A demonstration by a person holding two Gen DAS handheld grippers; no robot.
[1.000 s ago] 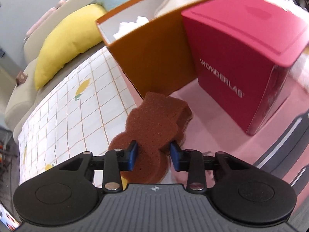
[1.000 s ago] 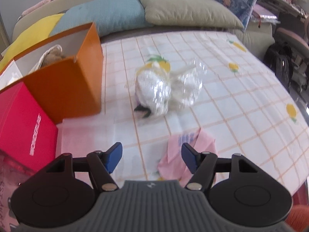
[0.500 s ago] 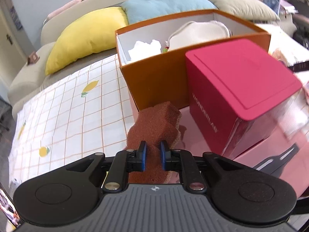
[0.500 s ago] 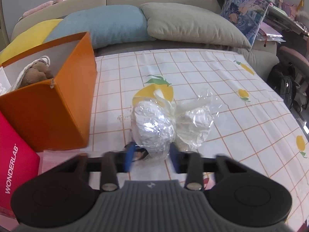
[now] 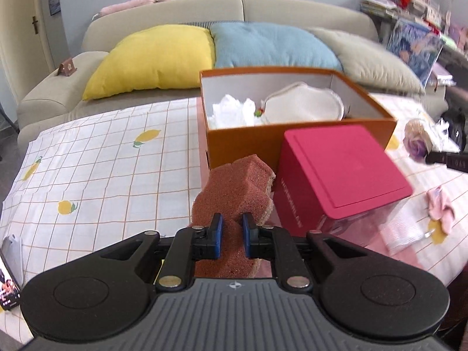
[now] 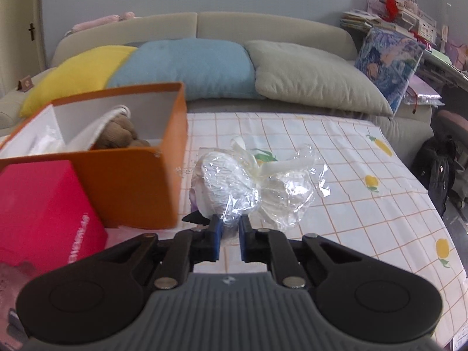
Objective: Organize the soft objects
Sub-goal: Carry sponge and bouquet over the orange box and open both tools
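My left gripper [image 5: 231, 235] is shut on a brown sponge [image 5: 234, 193] and holds it up in front of the orange box [image 5: 251, 142]. The box holds white cloth [image 5: 231, 112] and a cream pad [image 5: 304, 106]. My right gripper [image 6: 229, 235] is shut on a plastic-wrapped soft toy [image 6: 234, 187], lifted above the table to the right of the orange box [image 6: 128, 181]. A brown plush [image 6: 120, 134] lies inside the box. The wrapped toy also shows at the right edge of the left wrist view [image 5: 421, 137].
A red box [image 5: 336, 175] stands in front of the orange box. A pink cloth [image 5: 440, 209] lies on the checked tablecloth [image 5: 96, 161] at right. A sofa with yellow [image 5: 155, 58], blue and grey cushions runs behind the table. A phone [image 5: 8, 278] lies at the left edge.
My left gripper closed on the brown sponge and lifted it off the table. My right gripper moved forward, closed on the wrapped toy and raised it.
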